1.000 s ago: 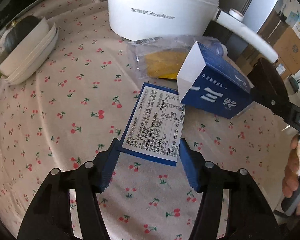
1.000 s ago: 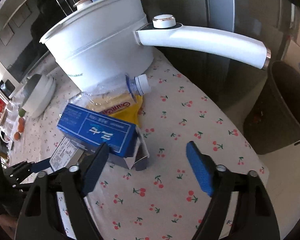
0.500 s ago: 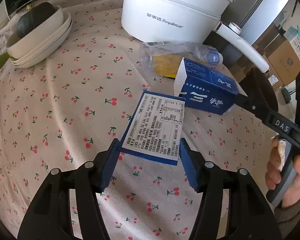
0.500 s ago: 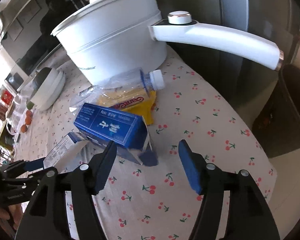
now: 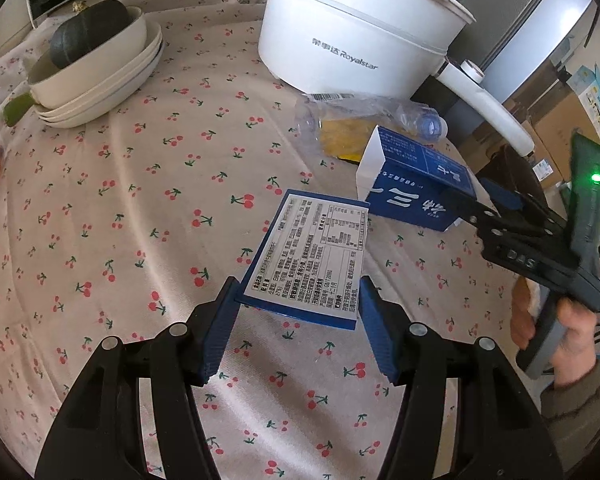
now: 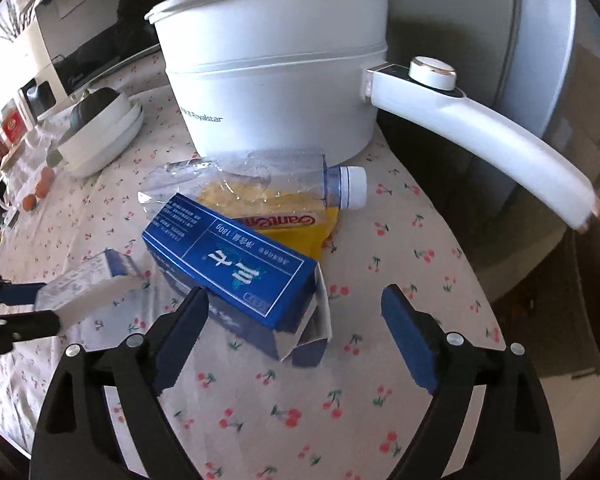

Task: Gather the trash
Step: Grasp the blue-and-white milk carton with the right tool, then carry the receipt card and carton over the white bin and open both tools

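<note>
Left claw (image 5: 298,316) angled down pinching flat carton (image 5: 310,258), right claw (image 6: 296,320) spreading around blue box (image 6: 236,264).

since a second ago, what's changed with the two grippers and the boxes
The right gripper closed in on the open-ended blue carton; its jaws are opening, astride that end, not gripping. The left gripper stays clamped on the label-faced box. Bottle and pot unmoved.

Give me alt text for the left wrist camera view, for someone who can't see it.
The left gripper holds a flat blue box, label side up, above a cherry-print tablecloth. To the right, the right gripper reaches a second blue carton, with a plastic bottle and white pot behind. Stacked bowls sit upper left.
</note>
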A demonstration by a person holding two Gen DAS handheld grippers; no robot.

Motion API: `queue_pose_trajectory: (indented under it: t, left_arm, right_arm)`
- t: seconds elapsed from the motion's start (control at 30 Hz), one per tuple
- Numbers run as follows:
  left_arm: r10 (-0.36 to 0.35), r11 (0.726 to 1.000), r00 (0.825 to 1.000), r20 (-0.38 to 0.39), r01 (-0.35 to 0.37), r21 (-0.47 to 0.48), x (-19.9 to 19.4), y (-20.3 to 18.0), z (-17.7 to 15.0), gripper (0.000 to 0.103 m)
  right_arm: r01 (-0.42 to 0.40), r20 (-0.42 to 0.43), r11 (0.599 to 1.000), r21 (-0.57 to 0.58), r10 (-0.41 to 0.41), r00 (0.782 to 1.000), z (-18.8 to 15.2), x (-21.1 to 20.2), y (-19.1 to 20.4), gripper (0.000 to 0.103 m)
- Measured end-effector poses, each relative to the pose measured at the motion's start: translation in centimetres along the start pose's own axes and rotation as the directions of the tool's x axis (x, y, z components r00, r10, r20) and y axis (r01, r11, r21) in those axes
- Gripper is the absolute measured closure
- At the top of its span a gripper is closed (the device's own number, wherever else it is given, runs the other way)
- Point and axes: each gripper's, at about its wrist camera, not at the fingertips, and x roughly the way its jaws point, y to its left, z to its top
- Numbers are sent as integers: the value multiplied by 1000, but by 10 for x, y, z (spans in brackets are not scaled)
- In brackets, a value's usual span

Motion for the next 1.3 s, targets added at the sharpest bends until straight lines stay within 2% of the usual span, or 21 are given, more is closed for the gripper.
queue_pose_trajectory:
  t: [0.1, 0.17, 0.23, 0.27, 0.3, 0.33, 0.37, 0.5, 0.7, 0.87, 1.17, 1.3]
  left_arm:
    - [-7, 1000, 1000, 1, 7, -5, -2, 2, -1, 46]
    - [-9, 1000, 1000, 2, 9, -6, -2, 2, 0, 46]
    - [-9, 1000, 1000, 5, 9, -4, -2, 2, 1, 46]
    - [-7, 1000, 1000, 5, 7, -2, -2, 2, 1, 46]
    - [-5, 1000, 1000, 5, 5, -3, -2, 2, 2, 46]
    - [-5, 1000, 1000, 4, 5, -7, -2, 2, 1, 46]
    - [-7, 1000, 1000, 4, 7, -9, -2, 2, 1, 46]
    - [-7, 1000, 1000, 10, 7, -2, -5, 1, 1, 46]
    - [-13, 1000, 1000, 22, 13, -4, -15, 4, -1, 46]
    - [-28, 999, 999, 47, 29, -15, -27, 7, -1, 46]
    - [-67, 998, 994, 84, 67, 2, -50, -5, -8, 46]
    - [-97, 995, 990, 101, 97, 7, -62, -13, -15, 46]
  right_arm:
    - [-84, -10, 996, 16, 84, 996, 0, 6, -4, 16]
    - [-112, -1, 993, 20, 112, 994, 0, 5, -1, 17]
    - [-148, -3, 989, 13, 148, 989, 0, 1, 3, 44]
    - [-156, -14, 988, 16, 157, 988, 0, -1, 4, 47]
    - [-180, -13, 984, 13, 180, 983, 0, -5, 8, 60]
    - [-192, -13, 981, -3, 192, 981, 1, -9, 13, 82]
    - [-177, -13, 984, -14, 177, 984, 1, -13, 17, 85]
    - [-164, -20, 984, -65, 163, 986, -1, -24, 28, 87]
    - [-142, -19, 988, -55, 142, 990, -8, -39, 26, 87]
    - [-136, 51, 991, 4, 135, 989, 0, -73, 15, 87]
    - [-61, 119, 998, -18, 62, 991, -2, -127, 28, 87]
    - [-59, 149, 998, 9, 57, 987, -9, -150, 27, 87]
